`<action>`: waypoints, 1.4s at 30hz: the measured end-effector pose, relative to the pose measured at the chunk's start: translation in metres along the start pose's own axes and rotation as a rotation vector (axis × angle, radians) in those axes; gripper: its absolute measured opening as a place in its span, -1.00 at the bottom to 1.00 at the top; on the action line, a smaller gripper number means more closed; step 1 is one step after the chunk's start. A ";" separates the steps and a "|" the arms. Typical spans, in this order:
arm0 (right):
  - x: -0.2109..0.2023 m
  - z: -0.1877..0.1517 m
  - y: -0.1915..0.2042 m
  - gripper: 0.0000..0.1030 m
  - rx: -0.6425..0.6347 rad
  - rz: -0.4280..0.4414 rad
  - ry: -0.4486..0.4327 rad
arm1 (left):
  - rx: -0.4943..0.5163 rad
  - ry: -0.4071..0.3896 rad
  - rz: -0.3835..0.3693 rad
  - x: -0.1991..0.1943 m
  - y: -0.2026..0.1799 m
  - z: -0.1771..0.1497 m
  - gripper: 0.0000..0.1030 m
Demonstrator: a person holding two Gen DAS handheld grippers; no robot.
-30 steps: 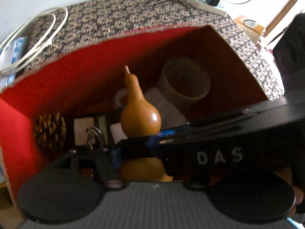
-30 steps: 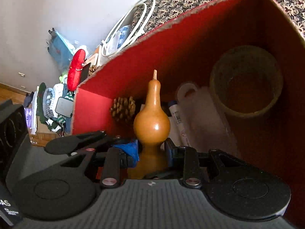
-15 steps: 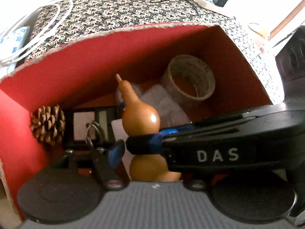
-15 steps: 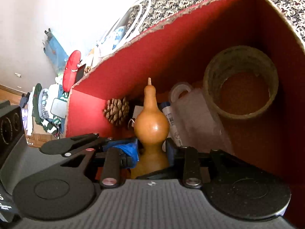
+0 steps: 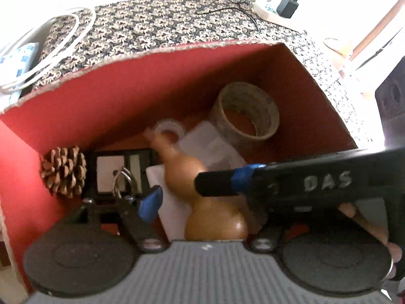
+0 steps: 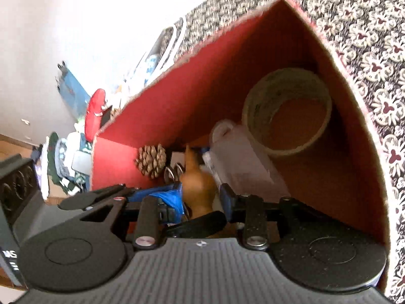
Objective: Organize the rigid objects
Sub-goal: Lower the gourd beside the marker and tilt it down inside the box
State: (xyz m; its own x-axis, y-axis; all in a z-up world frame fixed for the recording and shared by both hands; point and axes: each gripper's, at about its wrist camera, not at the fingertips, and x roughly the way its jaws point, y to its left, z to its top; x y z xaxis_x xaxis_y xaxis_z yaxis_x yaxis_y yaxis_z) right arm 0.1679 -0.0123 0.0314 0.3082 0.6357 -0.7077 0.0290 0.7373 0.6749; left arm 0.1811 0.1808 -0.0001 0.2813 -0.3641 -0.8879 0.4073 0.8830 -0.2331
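A brown bottle gourd (image 5: 182, 174) leans left inside the red box (image 5: 101, 101), blurred by motion. My right gripper (image 6: 201, 197) is shut on its narrow waist, and one of its black fingers (image 5: 215, 183) crosses in front of the gourd in the left wrist view. My left gripper (image 5: 205, 210) straddles the gourd's lower bulb (image 5: 215, 225) with its jaws opening. Its blue-taped left finger (image 5: 149, 202) stands clear of the gourd. Its other finger is hidden behind the right gripper there and shows in the right wrist view (image 6: 202, 224).
The box also holds a tape roll (image 5: 248, 111), a clear plastic container (image 5: 210, 144), a pine cone (image 5: 63, 172), key rings (image 5: 124, 179) and a black-framed card (image 5: 111, 169). Behind it, a patterned cloth (image 5: 164, 25) carries a white cable (image 5: 50, 53) and a power strip (image 5: 273, 7).
The gourd has gone from upright to leaning left. The left gripper's jaws have spread away from it. The right gripper has drawn back to the right in the left wrist view.
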 end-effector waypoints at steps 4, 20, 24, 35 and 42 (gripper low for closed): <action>-0.005 0.000 0.006 -0.69 -0.065 -0.036 -0.066 | -0.005 -0.004 0.008 0.000 0.000 0.001 0.40; 0.005 -0.005 0.009 -0.68 -0.151 -0.102 -0.121 | 0.021 -0.064 0.080 -0.005 -0.006 -0.002 0.41; 0.004 -0.006 0.009 -0.68 -0.154 -0.107 -0.123 | 0.021 -0.071 0.088 -0.006 -0.006 -0.003 0.41; 0.004 -0.008 0.009 -0.68 -0.157 -0.117 -0.137 | 0.030 -0.090 0.126 -0.008 -0.011 -0.005 0.42; 0.004 -0.008 0.010 -0.68 -0.166 -0.139 -0.144 | -0.001 -0.086 0.143 -0.008 -0.009 -0.004 0.43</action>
State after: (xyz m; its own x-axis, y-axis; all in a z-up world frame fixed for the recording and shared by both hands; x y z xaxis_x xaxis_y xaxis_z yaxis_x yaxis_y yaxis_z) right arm 0.1616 -0.0005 0.0340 0.4445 0.4951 -0.7465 -0.0720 0.8504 0.5212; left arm 0.1719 0.1774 0.0077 0.4096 -0.2583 -0.8749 0.3571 0.9279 -0.1068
